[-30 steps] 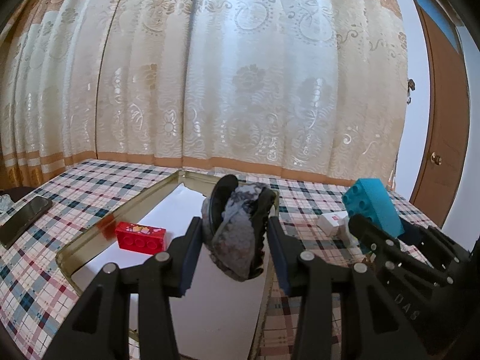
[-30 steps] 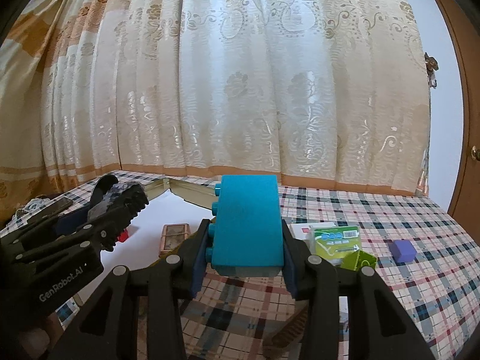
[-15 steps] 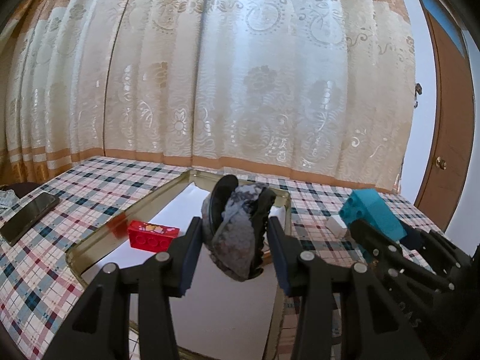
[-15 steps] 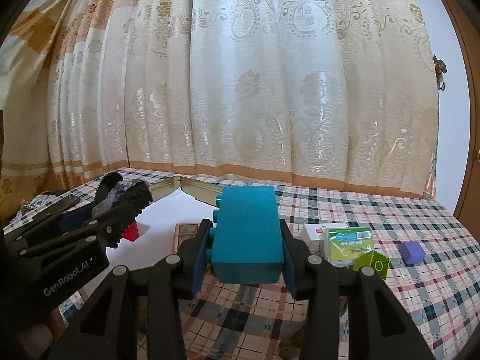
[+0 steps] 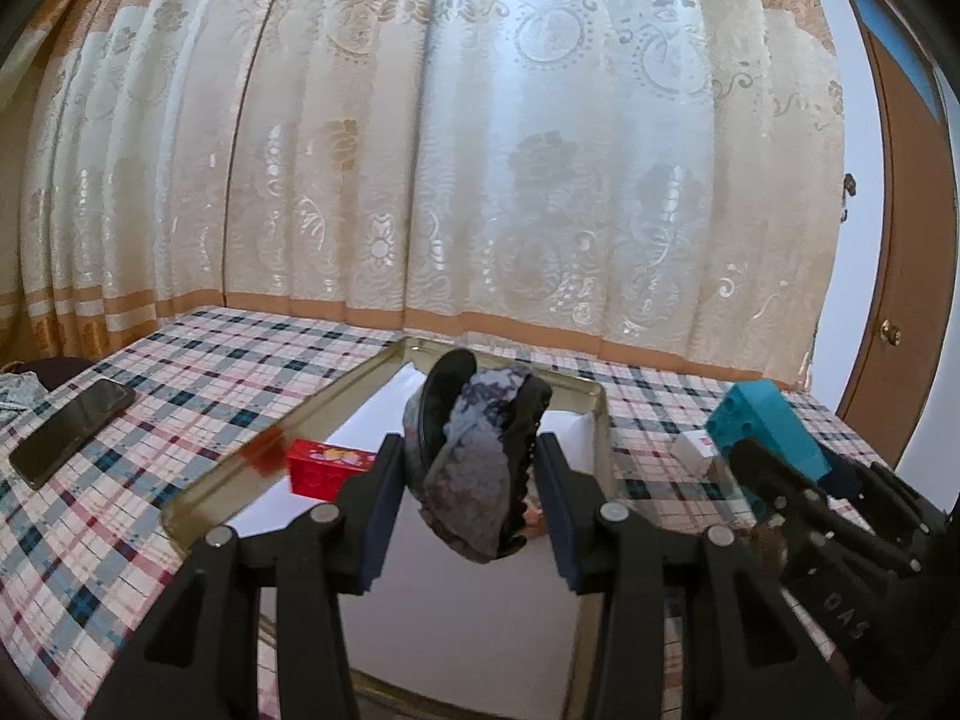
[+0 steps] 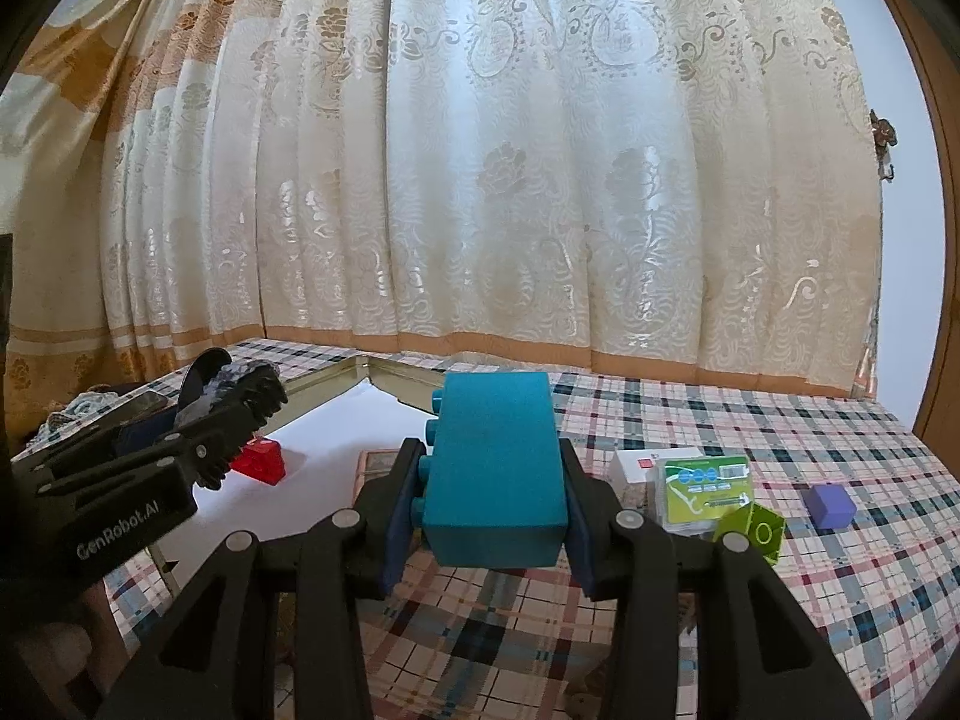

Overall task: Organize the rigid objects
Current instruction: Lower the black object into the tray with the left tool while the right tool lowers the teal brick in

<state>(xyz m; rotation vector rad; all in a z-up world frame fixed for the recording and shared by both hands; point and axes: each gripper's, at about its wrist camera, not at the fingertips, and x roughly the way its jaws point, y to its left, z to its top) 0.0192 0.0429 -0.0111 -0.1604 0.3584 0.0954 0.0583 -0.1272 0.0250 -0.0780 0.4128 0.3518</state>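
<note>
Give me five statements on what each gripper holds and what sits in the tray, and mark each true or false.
1. The right gripper is shut on the teal block. True.
2. The left gripper is empty. False: it is shut on a dark hair clip.
3. A red brick lies in the tray. True.
4. The purple cube is in the tray. False: it sits on the tablecloth.
5. A phone lies inside the tray. False: it lies on the cloth, outside.

"genrobot.ai" in white on left claw [image 6: 252,414] body (right wrist view); other packet print too small to read.
</note>
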